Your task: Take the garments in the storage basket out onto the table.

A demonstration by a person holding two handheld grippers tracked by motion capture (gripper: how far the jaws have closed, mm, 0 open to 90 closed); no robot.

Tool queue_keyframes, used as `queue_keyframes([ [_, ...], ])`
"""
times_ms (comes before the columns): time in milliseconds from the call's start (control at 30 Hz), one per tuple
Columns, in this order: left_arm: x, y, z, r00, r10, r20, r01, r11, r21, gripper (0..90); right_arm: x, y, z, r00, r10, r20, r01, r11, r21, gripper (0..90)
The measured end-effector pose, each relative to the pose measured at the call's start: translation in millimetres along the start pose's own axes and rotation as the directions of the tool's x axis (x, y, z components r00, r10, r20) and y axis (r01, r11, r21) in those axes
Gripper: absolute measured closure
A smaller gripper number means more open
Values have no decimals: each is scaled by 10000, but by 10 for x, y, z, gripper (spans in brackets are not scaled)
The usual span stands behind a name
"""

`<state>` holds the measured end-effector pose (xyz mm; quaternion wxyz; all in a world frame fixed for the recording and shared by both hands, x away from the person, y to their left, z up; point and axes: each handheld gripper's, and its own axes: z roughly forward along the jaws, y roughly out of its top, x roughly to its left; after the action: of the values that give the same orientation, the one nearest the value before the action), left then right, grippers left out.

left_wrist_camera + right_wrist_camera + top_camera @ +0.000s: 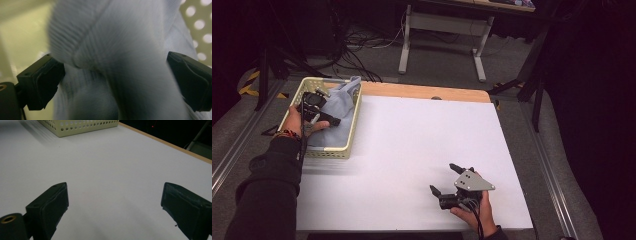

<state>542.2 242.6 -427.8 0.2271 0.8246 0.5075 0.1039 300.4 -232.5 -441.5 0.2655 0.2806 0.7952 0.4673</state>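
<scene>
A pale blue ribbed cloth (341, 106) lies bunched in a cream perforated basket (330, 150) at the table's left edge. My left gripper (328, 107) is down in the basket, over the cloth. In the left gripper view the cloth (120, 45) bulges between the jaws, which stand wide apart on either side of it, so the left gripper (115, 75) is open. My right gripper (444, 178) rests low over the white table near the front right. Its jaws are spread and the right gripper (115, 200) has nothing between them.
The white table surface (412, 145) has a wooden strip (427, 92) along its far edge. The basket (80, 126) shows at the top of the right gripper view, and its holed wall (200, 25) behind the cloth. Cables and a desk frame (442, 30) lie on the floor beyond.
</scene>
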Motion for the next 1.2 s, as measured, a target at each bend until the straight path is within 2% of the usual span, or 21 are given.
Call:
queue_keyframes([
  [133, -23, 6, 44, 9983, 307, 492, -331, 9983, 483, 142, 14, -7, 30, 10000, 16, -85, -13, 9995, 316, 87],
  [167, -23, 6, 44, 9983, 307, 492, -331, 9983, 483, 171, 14, -7, 30, 10000, 16, -85, -13, 9995, 316, 87],
  [200, -14, -1, 55, 9967, 237, 772, -283, 9978, 592, 212, 11, -11, 43, 9998, 125, -175, -118, 9991, 401, 91],
  [233, -13, -4, 49, 9939, 242, 1073, -310, 9976, 620, 271, 10, -11, 47, 9995, 177, -248, -167, 9990, 411, 93],
  [267, -10, 1, 36, 9910, 417, 1275, -494, 9971, 576, 361, 12, -10, 49, 9996, 152, -247, -142, 9990, 422, 96],
  [300, -10, 1, 36, 9910, 417, 1275, -494, 9971, 576, 440, 12, -10, 49, 9996, 152, -247, -142, 9990, 422, 96],
  [333, -20, 7, 27, 9891, 507, 1382, -596, 9964, 610, 440, 18, -8, 52, 9997, 107, -236, -97, 9990, 443, 99],
  [367, -30, 9, 22, 9887, 664, 1346, -751, 9954, 601, 550, 22, -8, 57, 9996, 90, -253, -77, 9988, 484, 105],
  [400, -40, 8, 9, 9877, 628, 1433, -715, 9958, 568, 584, 24, -9, 61, 9996, 107, -270, -94, 9987, 500, 107],
  [500, -50, 13, 3, 9893, 573, 1340, -660, 9959, 613, 633, 25, -12, 73, 9996, 92, -266, -76, 9982, 598, 108],
  [600, -88, 40, -57, 9928, 811, 885, -856, 9952, 482, 662, 25, -14, 81, 9997, 70, -236, -55, 9978, 663, 123],
  [733, -97, 38, -161, 9960, 838, 306, -846, 9961, 242, 676, 25, -12, 76, 9998, 60, -185, -48, 9981, 619, 124],
  [833, -104, 33, -272, 9969, 782, 51, -781, 9968, -147, 680, 16, -14, 68, 9999, 93, -137, -85, 9984, 566, 125],
  [900, -91, 21, -356, 9979, 634, 160, -624, 9964, -568, 680, 11, -14, 62, 9998, 127, -121, -120, 9985, 529, 127],
  [933, -76, 9, -403, 9986, 460, 251, -434, 9946, -941, 680, 10, -13, 60, 9999, 128, -114, -122, 9986, 524, 128],
  [1000, -55, -24, -507, 9986, 43, 520, 44, 9861, -1663, 680, 12, -14, 59, 9999, 120, -117, -114, 9985, 531, 128],
  [1033, -49, -40, -558, 9983, -9, 588, 125, 9805, -1960, 681, 13, -14, 60, 9998, 122, -146, -114, 9985, 527, 128],
  [1167, -70, -85, -737, 9996, -37, 294, 118, 9597, -2807, 681, 13, -13, 52, 9999, 126, -81, -122, 9988, 473, 128],
  [1200, -73, -98, -780, 9995, -123, 274, 202, 9512, -3079, 680, 10, -13, 50, 9999, 113, -41, -111, 9989, 465, 127],
])
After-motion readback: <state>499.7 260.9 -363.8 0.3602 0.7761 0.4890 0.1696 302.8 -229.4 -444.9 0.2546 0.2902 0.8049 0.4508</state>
